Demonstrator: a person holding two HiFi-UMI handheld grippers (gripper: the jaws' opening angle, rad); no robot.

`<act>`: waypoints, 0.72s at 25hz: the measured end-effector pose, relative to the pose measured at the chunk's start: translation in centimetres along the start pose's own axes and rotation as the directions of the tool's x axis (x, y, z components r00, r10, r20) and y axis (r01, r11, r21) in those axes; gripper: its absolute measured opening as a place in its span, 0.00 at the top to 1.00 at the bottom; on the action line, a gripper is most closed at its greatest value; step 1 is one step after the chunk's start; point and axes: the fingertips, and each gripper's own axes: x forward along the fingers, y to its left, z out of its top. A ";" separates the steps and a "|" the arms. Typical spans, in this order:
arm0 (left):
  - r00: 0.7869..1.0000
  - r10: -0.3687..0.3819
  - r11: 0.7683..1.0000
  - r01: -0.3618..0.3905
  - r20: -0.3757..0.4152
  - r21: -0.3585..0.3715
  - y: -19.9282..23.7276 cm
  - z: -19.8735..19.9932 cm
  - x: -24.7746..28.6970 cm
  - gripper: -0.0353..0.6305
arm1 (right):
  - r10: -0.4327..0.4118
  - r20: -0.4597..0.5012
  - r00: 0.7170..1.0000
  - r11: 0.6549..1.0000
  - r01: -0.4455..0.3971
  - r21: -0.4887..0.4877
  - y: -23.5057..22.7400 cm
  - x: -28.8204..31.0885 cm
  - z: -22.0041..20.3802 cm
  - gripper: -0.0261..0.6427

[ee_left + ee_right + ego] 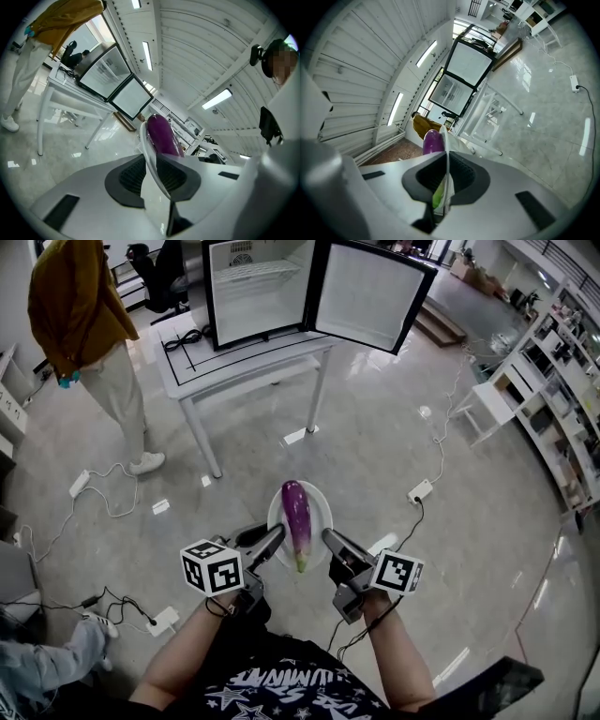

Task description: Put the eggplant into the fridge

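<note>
A purple eggplant (296,519) with a green stem lies lengthwise on a white plate (320,500) held in the air over the floor. My left gripper (276,536) is shut on the plate's left rim, and my right gripper (330,538) is shut on its right rim. In the left gripper view the plate's rim (149,151) runs between the dark pads of the left gripper (153,172), with the eggplant (162,136) beyond. The right gripper view shows the right gripper (446,180) pinching the thin rim (446,152), the eggplant (432,140) behind it. The small fridge (253,287) stands ahead with its door (370,296) swung open.
The fridge sits on a white table (202,367) with cables on top. A person in a mustard top (80,306) stands left of the table. Power strips (420,490) and cables lie on the glossy floor. White shelving (553,399) lines the right side.
</note>
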 end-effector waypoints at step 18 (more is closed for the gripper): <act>0.993 0.005 0.996 -0.015 -0.117 -0.086 13.1 9.7 3.5 0.85 | -0.110 -0.026 0.994 0.991 0.112 0.070 -2.8 14.7 6.7 0.92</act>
